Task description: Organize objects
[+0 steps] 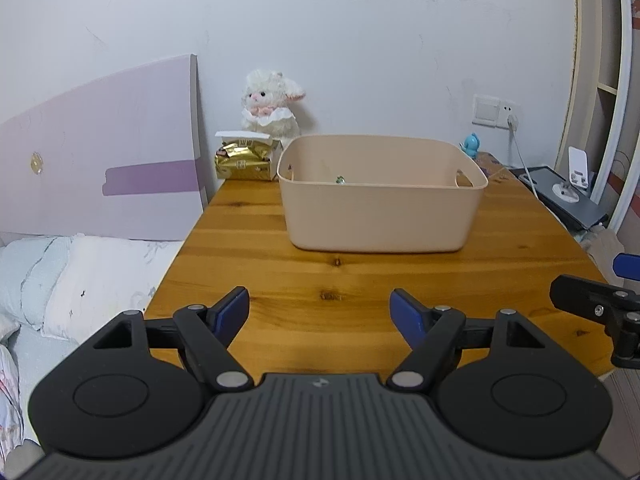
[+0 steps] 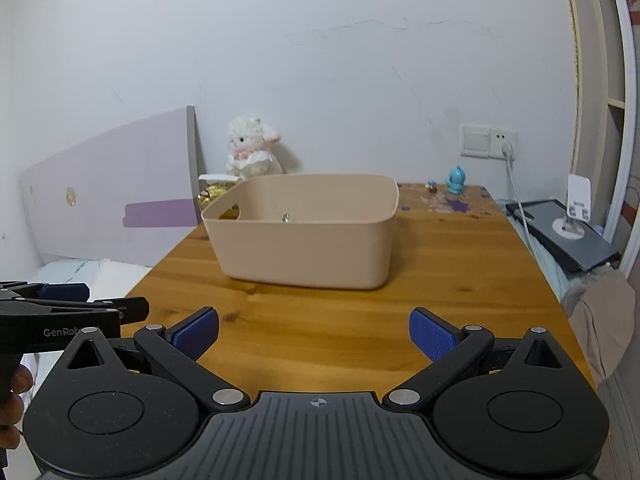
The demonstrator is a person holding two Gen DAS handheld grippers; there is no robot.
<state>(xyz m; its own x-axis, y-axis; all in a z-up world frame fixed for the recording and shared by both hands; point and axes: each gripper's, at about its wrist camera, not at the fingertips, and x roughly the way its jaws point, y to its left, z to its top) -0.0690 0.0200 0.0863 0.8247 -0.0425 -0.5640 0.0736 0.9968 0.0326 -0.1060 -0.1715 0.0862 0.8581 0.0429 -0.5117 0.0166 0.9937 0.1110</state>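
A beige plastic bin (image 1: 380, 208) (image 2: 308, 240) stands on the wooden table (image 1: 248, 240) (image 2: 460, 280), toward the back. Something small and greenish (image 1: 340, 179) (image 2: 285, 218) peeks over its rim from inside. My left gripper (image 1: 320, 308) is open over the table's near edge, nothing between its blue pads. My right gripper (image 2: 314, 332) is open too, empty, well short of the bin. A white plush lamb (image 1: 270, 106) (image 2: 252, 148), a gold packet (image 1: 242, 160) and a blue toy figure (image 1: 471, 145) (image 2: 456, 180) sit at the table's back.
A bed with pillows (image 1: 80, 280) and a lilac headboard (image 1: 100, 152) lies left of the table. A dark tablet with a white stand (image 1: 568, 192) (image 2: 568, 228) rests at the right edge, its cable running to a wall socket (image 2: 506, 148). A small dark figurine (image 2: 432, 187) stands beside the blue toy.
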